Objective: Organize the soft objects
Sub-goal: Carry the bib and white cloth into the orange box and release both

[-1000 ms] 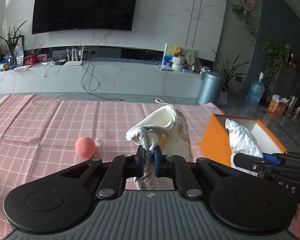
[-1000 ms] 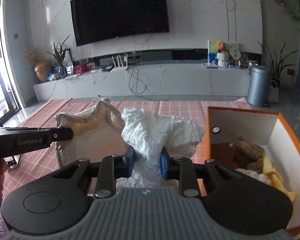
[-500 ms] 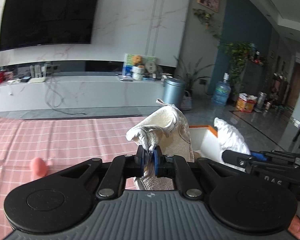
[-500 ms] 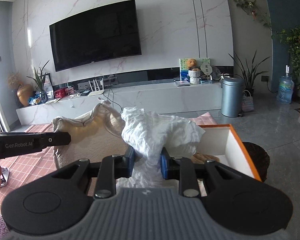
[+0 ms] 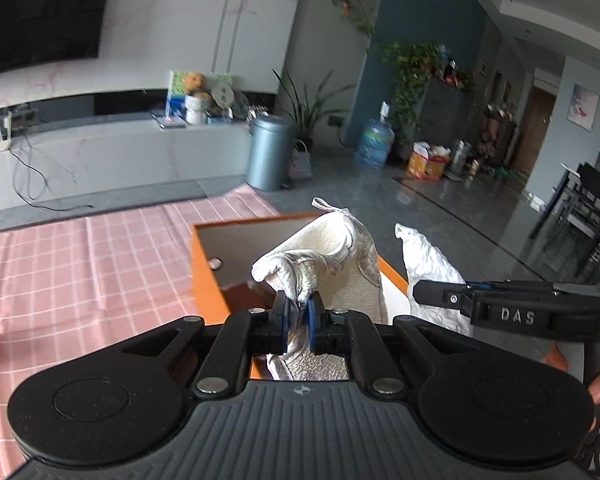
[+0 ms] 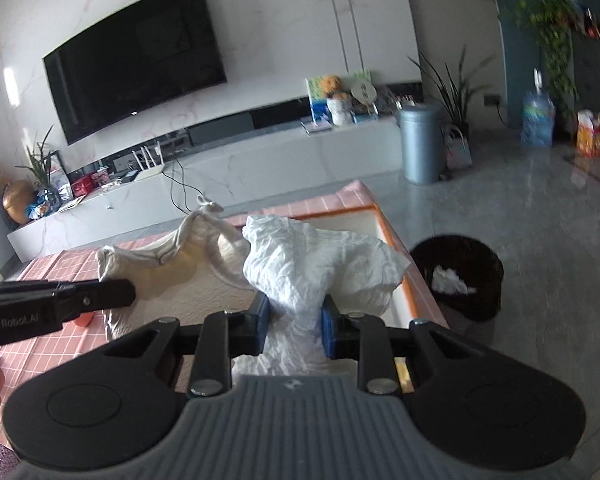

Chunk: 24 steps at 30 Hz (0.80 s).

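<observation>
Pink checked cloth (image 5: 80, 264) covers the table. Above the orange box (image 5: 204, 276), a cream towel (image 5: 340, 264) is clamped in the left gripper (image 5: 298, 316), crumpled white cloth (image 6: 316, 264) in the right gripper (image 6: 294, 322).

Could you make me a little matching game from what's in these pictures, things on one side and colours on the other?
Things:
1. box
2. tablecloth
3. crumpled cloth in the right hand-held gripper
4. bin by the TV unit

Colours:
a. white
b. grey-blue
c. orange
d. pink checked

Pairs: 1-c, 2-d, 3-a, 4-b
</observation>
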Each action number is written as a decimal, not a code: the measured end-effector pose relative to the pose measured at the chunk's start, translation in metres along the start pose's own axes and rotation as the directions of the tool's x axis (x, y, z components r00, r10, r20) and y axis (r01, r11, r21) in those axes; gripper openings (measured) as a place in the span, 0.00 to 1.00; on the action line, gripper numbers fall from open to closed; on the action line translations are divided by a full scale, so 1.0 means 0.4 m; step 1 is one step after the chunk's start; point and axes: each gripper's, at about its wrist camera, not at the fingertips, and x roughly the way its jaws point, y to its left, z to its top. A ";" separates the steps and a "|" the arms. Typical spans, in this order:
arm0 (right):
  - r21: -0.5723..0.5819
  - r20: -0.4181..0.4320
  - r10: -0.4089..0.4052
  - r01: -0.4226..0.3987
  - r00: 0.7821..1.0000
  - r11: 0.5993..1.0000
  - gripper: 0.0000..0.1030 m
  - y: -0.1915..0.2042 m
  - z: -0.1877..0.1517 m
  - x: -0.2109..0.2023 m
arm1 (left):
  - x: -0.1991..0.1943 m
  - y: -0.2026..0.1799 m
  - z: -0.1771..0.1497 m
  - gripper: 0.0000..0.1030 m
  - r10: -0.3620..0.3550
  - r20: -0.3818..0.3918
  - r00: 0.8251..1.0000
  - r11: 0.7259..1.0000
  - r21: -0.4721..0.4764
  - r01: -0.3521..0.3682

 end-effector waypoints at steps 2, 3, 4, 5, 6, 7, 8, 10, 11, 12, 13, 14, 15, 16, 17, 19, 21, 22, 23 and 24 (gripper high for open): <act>0.025 -0.036 0.002 -0.001 0.999 1.000 0.24 -0.022 -0.006 0.013 | 0.026 -0.010 -0.002 0.09 -0.013 -0.032 0.999 1.000 0.008 0.014; 0.036 -0.057 0.000 0.002 0.998 0.999 0.24 -0.027 -0.011 0.024 | 0.037 -0.014 -0.004 0.09 -0.019 -0.047 0.999 1.000 0.013 0.019; 0.047 -0.077 0.005 -0.001 0.997 0.999 0.24 -0.035 -0.016 0.034 | 0.049 -0.017 -0.004 0.09 -0.019 -0.062 0.998 1.000 0.017 0.020; 0.061 -0.098 0.019 -0.013 0.995 0.998 0.24 -0.041 -0.024 0.046 | 0.059 -0.021 -0.007 0.09 -0.014 -0.076 0.997 1.000 0.022 0.015; 0.078 -0.118 0.034 -0.025 0.992 0.997 0.24 -0.047 -0.031 0.058 | 0.069 -0.025 -0.011 0.09 -0.005 -0.089 0.996 1.000 0.030 0.008; 0.092 -0.138 0.048 -0.035 0.989 0.995 0.24 -0.051 -0.041 0.070 | 0.074 -0.031 -0.017 0.09 0.004 -0.101 0.995 0.999 0.040 0.000; 0.099 -0.155 0.054 -0.039 0.987 0.994 0.24 -0.053 -0.048 0.081 | 0.083 -0.031 -0.020 0.09 0.012 -0.112 0.994 0.999 0.050 -0.006; 0.092 -0.191 0.043 -0.026 0.981 0.995 0.24 -0.055 -0.055 0.108 | 0.099 -0.043 -0.030 0.09 0.022 -0.143 0.989 0.997 0.078 -0.011; 0.086 -0.208 0.035 -0.018 0.978 0.996 0.25 -0.053 -0.058 0.117 | 0.107 -0.048 -0.036 0.09 0.023 -0.159 0.987 0.995 0.094 -0.008; 0.081 -0.225 0.030 -0.012 0.974 0.997 0.25 -0.053 -0.061 0.128 | 0.116 -0.052 -0.041 0.09 0.026 -0.173 0.985 0.994 0.112 -0.006; 0.078 -0.246 0.027 -0.008 0.969 0.997 0.25 -0.055 -0.063 0.137 | 0.123 -0.057 -0.046 0.09 0.031 -0.188 0.982 0.991 0.132 -0.006; 0.074 -0.265 0.025 -0.006 0.964 0.997 0.25 -0.059 -0.067 0.145 | 0.132 -0.062 -0.050 0.09 0.038 -0.204 0.978 0.988 0.153 -0.006; 0.065 -0.285 0.024 -0.005 0.958 0.998 0.25 -0.057 -0.067 0.153 | 0.138 -0.068 -0.055 0.09 0.048 -0.219 0.975 0.984 0.179 -0.008; 0.052 -0.302 0.020 -0.004 0.953 0.999 0.25 -0.055 -0.069 0.160 | 0.145 -0.074 -0.059 0.09 0.059 -0.231 0.971 0.978 0.206 -0.010; 0.040 -0.315 0.016 -0.003 0.949 0.999 0.25 -0.055 -0.068 0.168 | 0.151 -0.080 -0.062 0.09 0.068 -0.242 0.968 0.973 0.233 -0.011; 0.016 -0.340 0.009 -0.004 0.940 1.000 0.26 -0.051 -0.068 0.179 | 0.168 -0.098 -0.070 0.10 0.091 -0.263 0.961 0.957 0.289 -0.012; 0.001 -0.369 0.003 -0.003 0.929 1.000 0.26 -0.047 -0.065 0.194 | 0.178 -0.108 -0.073 0.10 0.111 -0.285 0.952 0.944 0.329 -0.011; -0.007 -0.386 0.001 -0.004 0.922 1.000 0.26 -0.045 -0.064 0.202 | 0.183 -0.111 -0.075 0.10 0.115 -0.293 0.949 0.940 0.342 -0.009; -0.017 -0.403 -0.003 -0.004 0.915 1.000 0.27 -0.049 -0.063 0.213 | 0.187 -0.114 -0.077 0.10 0.116 -0.304 0.946 0.936 0.352 -0.002; -0.031 -0.416 -0.009 -0.004 0.909 0.999 0.27 -0.046 -0.062 0.220 | 0.192 -0.116 -0.079 0.11 0.117 -0.316 0.941 0.931 0.365 0.007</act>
